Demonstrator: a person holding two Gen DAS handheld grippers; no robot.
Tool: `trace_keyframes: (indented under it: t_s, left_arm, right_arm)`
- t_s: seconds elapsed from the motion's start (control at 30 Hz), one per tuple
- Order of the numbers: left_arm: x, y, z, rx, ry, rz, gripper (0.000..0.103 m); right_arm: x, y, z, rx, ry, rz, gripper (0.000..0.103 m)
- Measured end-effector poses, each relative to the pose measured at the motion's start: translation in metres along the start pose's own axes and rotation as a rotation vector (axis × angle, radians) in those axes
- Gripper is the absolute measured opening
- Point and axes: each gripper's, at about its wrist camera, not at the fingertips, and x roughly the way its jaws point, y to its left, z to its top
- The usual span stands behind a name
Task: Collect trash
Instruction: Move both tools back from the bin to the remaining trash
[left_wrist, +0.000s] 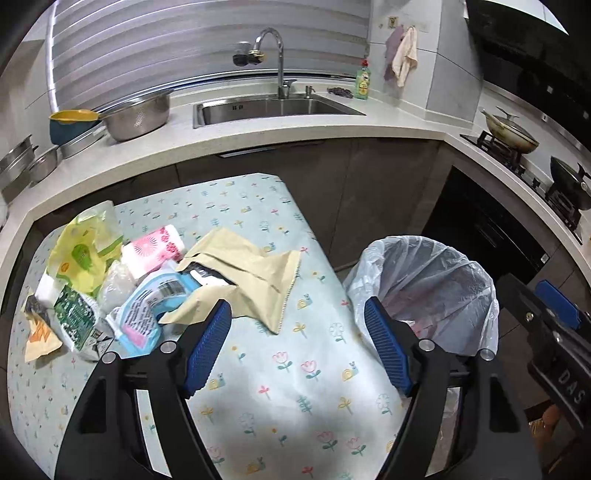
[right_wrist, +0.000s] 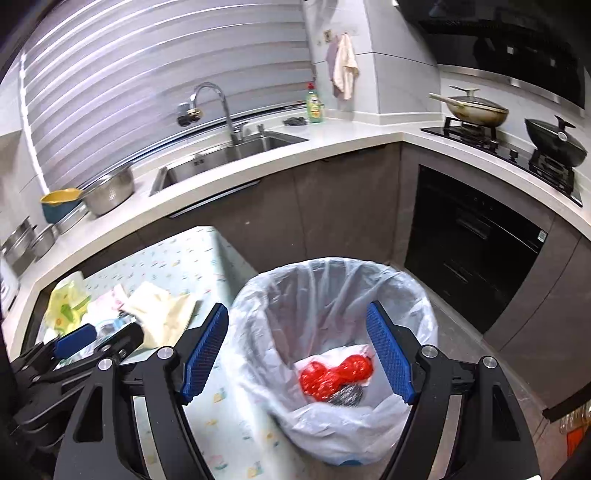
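A heap of trash lies on the flowered tablecloth (left_wrist: 295, 369): a beige paper envelope (left_wrist: 243, 273), a blue packet (left_wrist: 155, 299), a pink packet (left_wrist: 153, 251), a yellow-green bag (left_wrist: 81, 254) and a green wrapper (left_wrist: 74, 317). My left gripper (left_wrist: 297, 306) stands open over bare cloth, just right of the envelope, with nothing between its fingers. The bin with a clear liner (right_wrist: 332, 295) stands on the floor at the table's right edge. A red-and-white wrapper (right_wrist: 332, 373) lies at its bottom. My right gripper (right_wrist: 297, 308) hangs open and empty above the bin's mouth.
Behind the table runs a white counter (left_wrist: 332, 129) with a sink (left_wrist: 273, 107), a faucet (left_wrist: 277, 55) and steel bowls (left_wrist: 136, 114). On the right are a stove with two pans (right_wrist: 476, 110) and a dark oven front (right_wrist: 469, 236).
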Motion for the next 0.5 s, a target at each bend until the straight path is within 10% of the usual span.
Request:
trace_keyframes:
  t_s: [0.5]
  left_arm:
    - [-0.025, 0.086, -0.025, -0.147, 0.011, 0.093, 0.078]
  right_arm:
    - [-0.012, 0.082, -0.027, -0.136, 0.041, 0.115, 0.074]
